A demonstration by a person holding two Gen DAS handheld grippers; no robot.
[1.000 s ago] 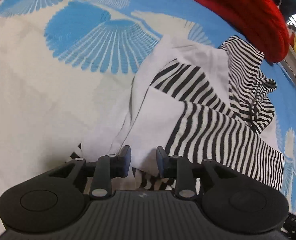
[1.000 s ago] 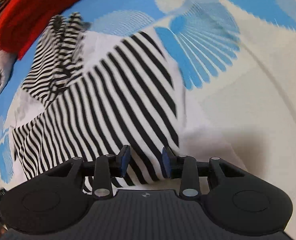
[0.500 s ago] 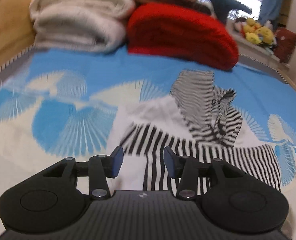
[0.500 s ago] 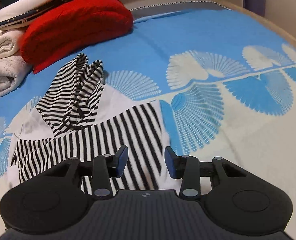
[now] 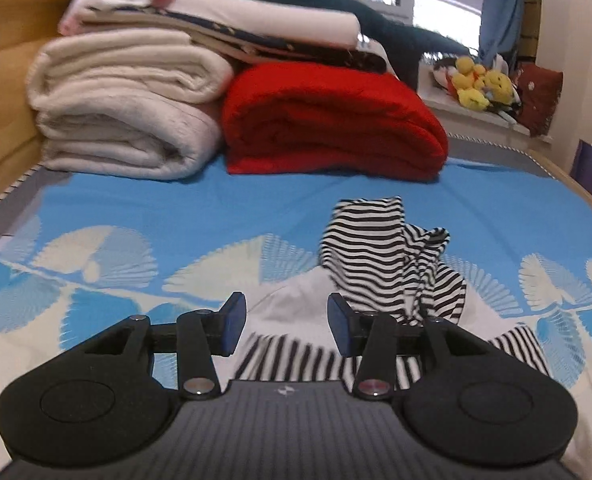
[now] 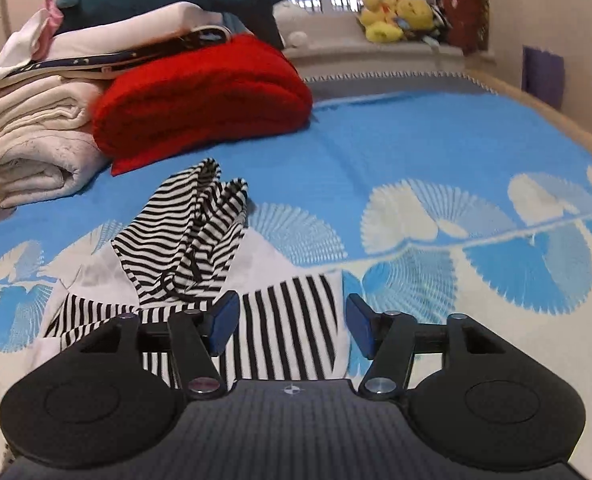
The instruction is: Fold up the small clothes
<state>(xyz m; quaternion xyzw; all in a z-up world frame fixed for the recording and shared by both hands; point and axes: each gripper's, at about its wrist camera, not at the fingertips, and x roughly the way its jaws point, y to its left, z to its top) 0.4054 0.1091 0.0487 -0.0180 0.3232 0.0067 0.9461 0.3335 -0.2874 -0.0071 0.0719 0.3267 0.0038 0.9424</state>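
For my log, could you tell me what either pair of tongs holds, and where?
Nothing: left tongs and right tongs are open above the striped garment.

A bed (image 5: 184,208) with a blue fan-patterned cover carries a striped garment (image 6: 200,236). Beyond the garment, a red folded blanket (image 5: 327,128) lies beside stacked cream blankets (image 5: 124,120).
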